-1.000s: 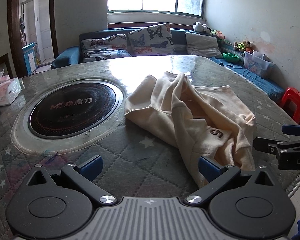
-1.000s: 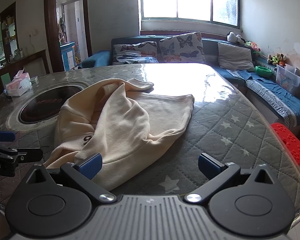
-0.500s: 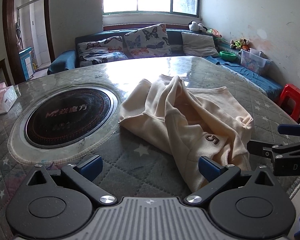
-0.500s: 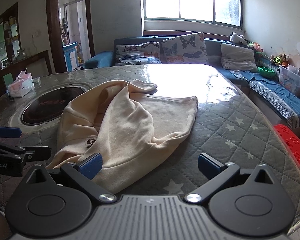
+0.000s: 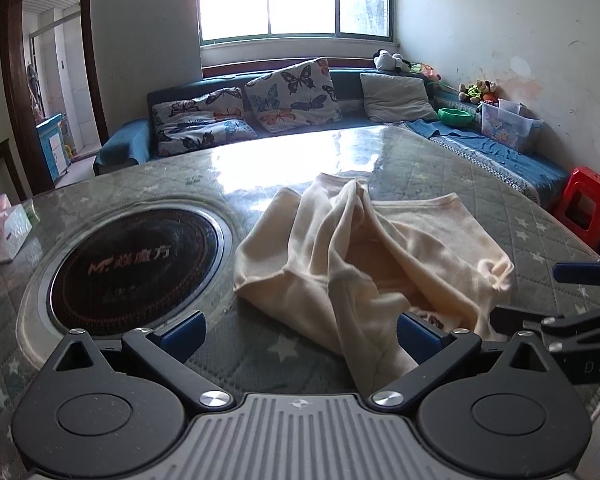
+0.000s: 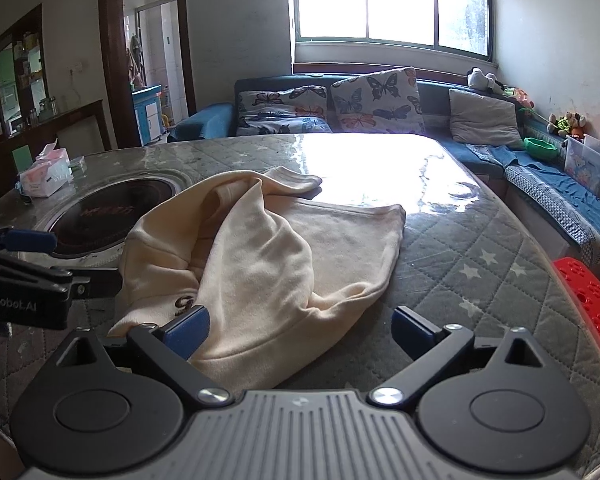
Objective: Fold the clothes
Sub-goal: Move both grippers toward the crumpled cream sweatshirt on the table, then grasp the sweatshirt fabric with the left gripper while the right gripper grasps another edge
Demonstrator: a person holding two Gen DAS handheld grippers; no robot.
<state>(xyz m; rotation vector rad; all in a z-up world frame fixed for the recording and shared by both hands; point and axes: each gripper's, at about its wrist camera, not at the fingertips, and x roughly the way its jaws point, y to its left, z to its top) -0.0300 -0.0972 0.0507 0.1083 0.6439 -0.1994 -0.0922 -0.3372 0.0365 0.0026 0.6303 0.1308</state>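
Observation:
A cream sweatshirt [image 5: 364, 264] lies crumpled on the quilted table, with a dark printed mark near its front hem. In the right wrist view the same sweatshirt [image 6: 268, 256] spreads from the centre toward the near edge. My left gripper [image 5: 300, 334] is open, its right pad close to the garment's near hem, nothing held. My right gripper [image 6: 300, 326] is open too, and its left pad overlaps the hem edge without gripping it. The right gripper [image 5: 572, 312] shows at the right edge of the left wrist view, and the left gripper [image 6: 32, 276] shows at the left of the right wrist view.
A round black induction cooktop [image 5: 132, 260] is set into the table [image 6: 480, 264] left of the sweatshirt. A tissue box [image 5: 0, 232] sits at the far left. A red stool [image 5: 584, 204] stands off the table's right side. A sofa with cushions [image 5: 292, 96] runs behind.
Both grippers have moved forward and lower toward the sweatshirt's near hem, so the garment now looks closer. Both stayed open. The sweatshirt itself has not shifted.

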